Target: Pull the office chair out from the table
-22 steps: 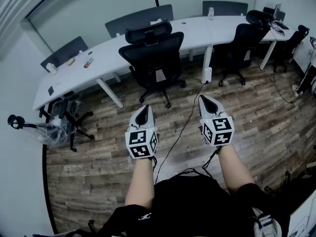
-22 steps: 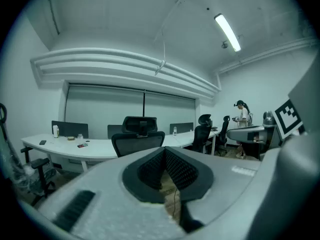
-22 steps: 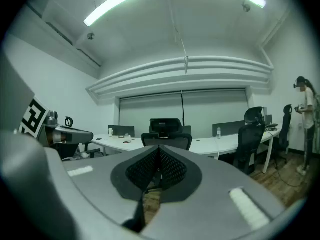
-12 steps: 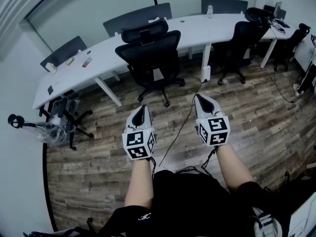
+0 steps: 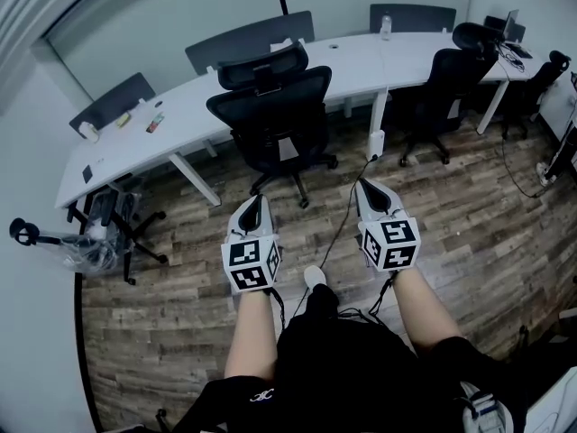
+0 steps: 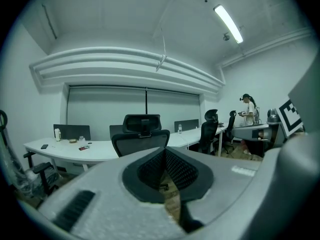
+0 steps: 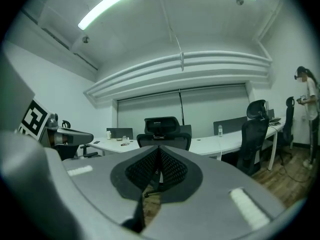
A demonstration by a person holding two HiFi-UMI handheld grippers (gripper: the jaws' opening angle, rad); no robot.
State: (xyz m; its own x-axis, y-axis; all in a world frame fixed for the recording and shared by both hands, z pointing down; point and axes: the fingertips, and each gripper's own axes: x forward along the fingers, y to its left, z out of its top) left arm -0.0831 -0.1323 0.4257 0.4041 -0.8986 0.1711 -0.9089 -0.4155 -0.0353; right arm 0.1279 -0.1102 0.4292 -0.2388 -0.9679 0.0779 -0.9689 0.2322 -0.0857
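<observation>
A black mesh office chair with a headrest stands at the long white curved table, its back toward me; it also shows in the left gripper view as the chair and in the right gripper view as the chair. My left gripper is shut and empty, well short of the chair over the wood floor. My right gripper is likewise shut with nothing in it, to the chair's right and nearer me. Both point level toward the chair.
A second black chair stands at the table's right part, another chair at the left end. A cable runs over the floor from a table leg. A person stands far right. Small items lie on the table.
The view has shifted slightly and both grippers have come a little closer to the chair. A white shoe tip now shows between the arms. Both grippers stay shut.
</observation>
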